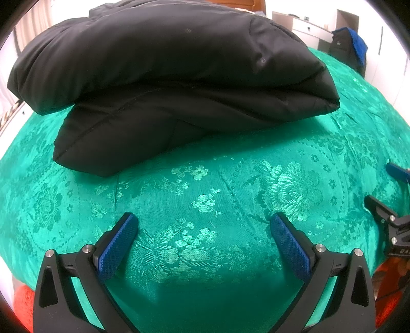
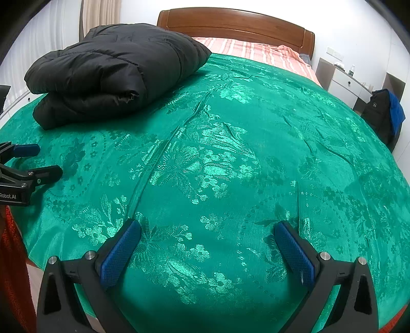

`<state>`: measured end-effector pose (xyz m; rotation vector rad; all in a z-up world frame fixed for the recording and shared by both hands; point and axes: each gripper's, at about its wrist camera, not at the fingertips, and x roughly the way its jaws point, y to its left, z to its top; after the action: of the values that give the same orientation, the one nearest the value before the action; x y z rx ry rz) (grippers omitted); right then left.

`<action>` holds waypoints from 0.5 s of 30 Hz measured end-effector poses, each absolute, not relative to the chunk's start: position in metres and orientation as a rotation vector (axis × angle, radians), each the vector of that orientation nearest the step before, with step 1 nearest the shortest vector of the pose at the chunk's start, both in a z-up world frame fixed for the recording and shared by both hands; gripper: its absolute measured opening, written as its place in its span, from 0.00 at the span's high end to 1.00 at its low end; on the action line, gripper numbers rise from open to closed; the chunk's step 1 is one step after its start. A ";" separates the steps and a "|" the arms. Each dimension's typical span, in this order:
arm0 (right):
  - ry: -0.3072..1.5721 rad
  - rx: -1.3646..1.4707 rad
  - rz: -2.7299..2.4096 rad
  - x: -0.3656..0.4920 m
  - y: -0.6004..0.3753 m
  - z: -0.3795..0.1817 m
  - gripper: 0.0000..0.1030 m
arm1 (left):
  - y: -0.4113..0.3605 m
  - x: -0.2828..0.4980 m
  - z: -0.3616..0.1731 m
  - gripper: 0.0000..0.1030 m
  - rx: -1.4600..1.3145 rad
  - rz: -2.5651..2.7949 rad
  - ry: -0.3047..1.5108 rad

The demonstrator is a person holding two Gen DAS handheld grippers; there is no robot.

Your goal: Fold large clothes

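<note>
**Folded black jacket rests on the green bedspread, both grippers empty**

A black puffer jacket (image 1: 164, 76) lies folded in thick layers on the green floral bedspread (image 1: 205, 205), toward the left side of the bed as seen from the right wrist view. The top layer overhangs the lower one. The left gripper (image 1: 204, 228) hovers over bare bedspread just in front of the jacket, its jaws spread wide apart and holding nothing. The right gripper (image 2: 207, 237) hangs over the bedspread further right, well apart from the jacket, its jaws likewise wide apart and empty. Behind the bedspread, a striped pink sheet (image 2: 256, 51) and a wooden headboard (image 2: 230, 23) show. A white nightstand (image 2: 343, 79) stands beside the bed, with a dark backpack (image 2: 381, 112) bearing a blue cloth nearby
</note>
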<state>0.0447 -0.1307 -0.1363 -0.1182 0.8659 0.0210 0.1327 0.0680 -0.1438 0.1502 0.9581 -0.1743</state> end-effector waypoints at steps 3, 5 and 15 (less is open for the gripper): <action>0.865 -0.118 0.022 0.045 -0.131 -0.136 0.00 | 0.067 0.133 -0.144 0.00 0.150 -0.173 0.958; 0.866 -0.118 0.022 0.045 -0.131 -0.136 0.00 | 0.068 0.133 -0.144 0.00 0.151 -0.173 0.959; 0.871 -0.118 0.024 0.045 -0.131 -0.136 0.00 | 0.068 0.134 -0.143 0.00 0.152 -0.174 0.958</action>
<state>0.0447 -0.1311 -0.1362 -0.1183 0.8707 0.0235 0.1337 0.0676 -0.1429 0.1516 0.9584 -0.1744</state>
